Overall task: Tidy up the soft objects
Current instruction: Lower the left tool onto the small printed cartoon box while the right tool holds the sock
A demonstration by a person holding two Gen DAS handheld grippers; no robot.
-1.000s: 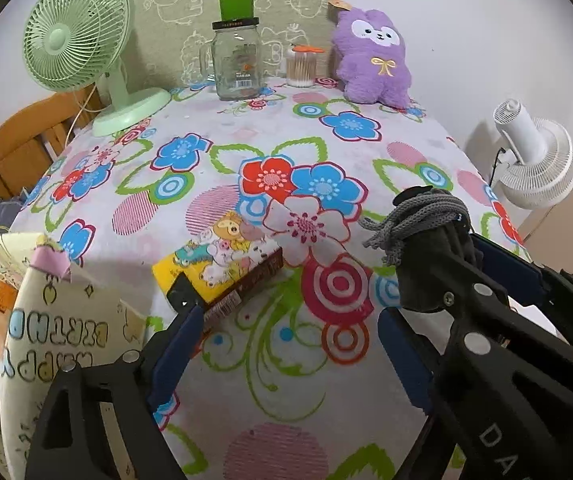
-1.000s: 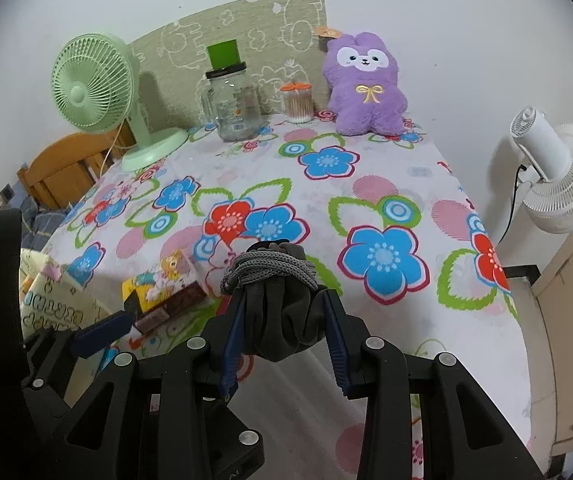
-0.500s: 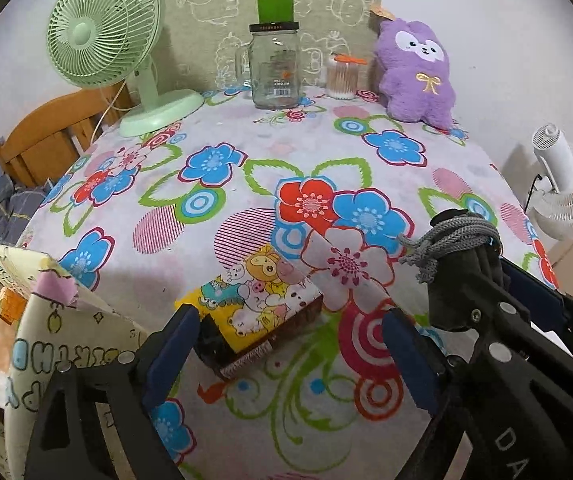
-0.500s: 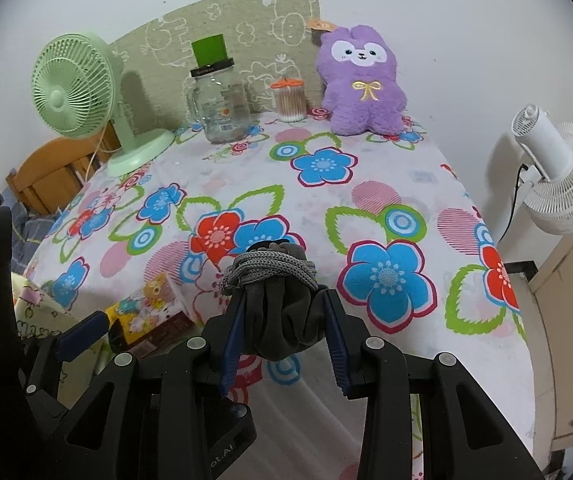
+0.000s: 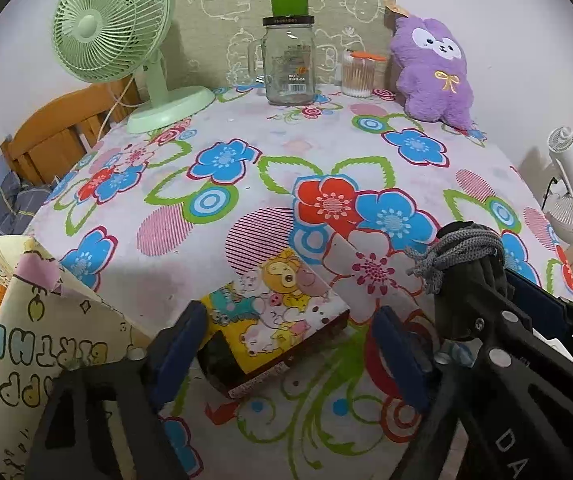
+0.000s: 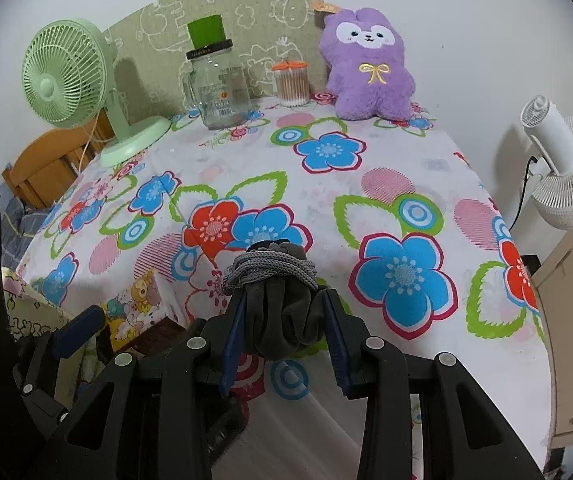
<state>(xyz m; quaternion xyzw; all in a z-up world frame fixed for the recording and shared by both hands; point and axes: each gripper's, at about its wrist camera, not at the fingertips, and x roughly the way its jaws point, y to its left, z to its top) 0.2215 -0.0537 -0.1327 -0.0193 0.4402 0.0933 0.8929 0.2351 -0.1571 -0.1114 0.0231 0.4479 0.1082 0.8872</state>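
My right gripper (image 6: 282, 312) is shut on a dark grey drawstring pouch (image 6: 282, 320) tied with grey cord, held just above the flowered tablecloth (image 6: 366, 184); the pouch also shows in the left wrist view (image 5: 462, 264). My left gripper (image 5: 286, 344) is open, its fingers on either side of a yellow cartoon-printed box (image 5: 274, 320) lying near the table's front edge. A purple plush toy (image 6: 366, 64) sits upright at the back right, also in the left wrist view (image 5: 434, 68).
A green desk fan (image 5: 114, 28) stands back left. A glass jar (image 5: 288, 64) with a green cup on top and a cotton-swab pot (image 5: 358, 74) stand at the back. A birthday-print bag (image 5: 26, 340) hangs at the left edge. A white fan (image 6: 562, 164) stands right of the table.
My left gripper has moved forward and right, so the yellow box now lies between its open fingers. My right gripper still holds the pouch, shifted slightly.
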